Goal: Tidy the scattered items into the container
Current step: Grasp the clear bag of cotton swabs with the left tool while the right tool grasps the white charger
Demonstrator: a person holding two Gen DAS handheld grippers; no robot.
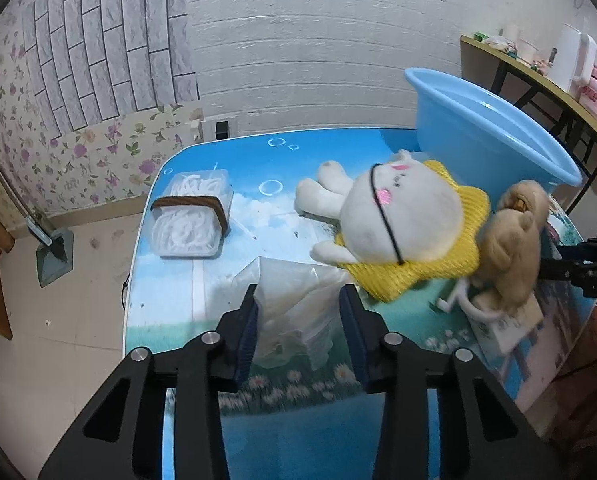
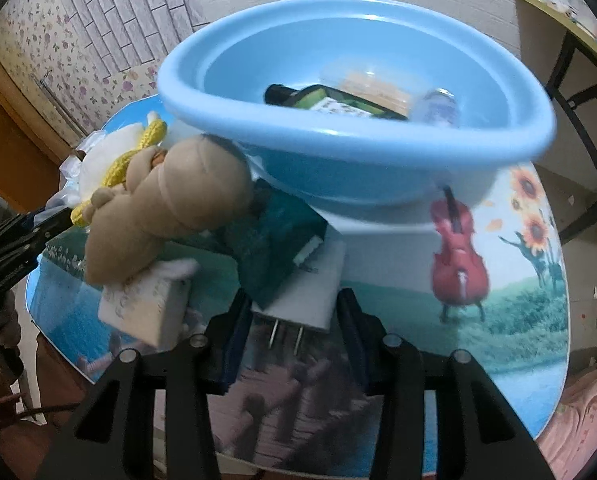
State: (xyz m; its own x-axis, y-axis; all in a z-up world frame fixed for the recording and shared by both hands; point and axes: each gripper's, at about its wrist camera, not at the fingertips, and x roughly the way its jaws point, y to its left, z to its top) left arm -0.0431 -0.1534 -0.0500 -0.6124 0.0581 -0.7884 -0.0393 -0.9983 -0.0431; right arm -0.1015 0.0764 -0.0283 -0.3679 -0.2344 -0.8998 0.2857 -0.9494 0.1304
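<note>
My left gripper [image 1: 298, 300] is open, its fingers on either side of a clear plastic bag [image 1: 294, 312] on the table. A white plush in a yellow dress [image 1: 398, 224] and a tan plush [image 1: 514, 248] lie beyond it, next to the blue basin [image 1: 498, 140]. My right gripper [image 2: 292, 304] is open around a white plug adapter [image 2: 306, 292] with two prongs, beside a dark green packet [image 2: 274, 240]. The basin [image 2: 338, 144] holds a dark bottle, a packet and a small can. The tan plush [image 2: 166, 208] rests on a white box [image 2: 146, 304].
A clear box of white noodles with a brown band [image 1: 194, 216] sits at the table's far left. The round picture-printed table [image 2: 518, 300] ends near a side table with a jug [image 1: 574, 56] at the right. A dustpan [image 1: 54, 256] stands on the floor.
</note>
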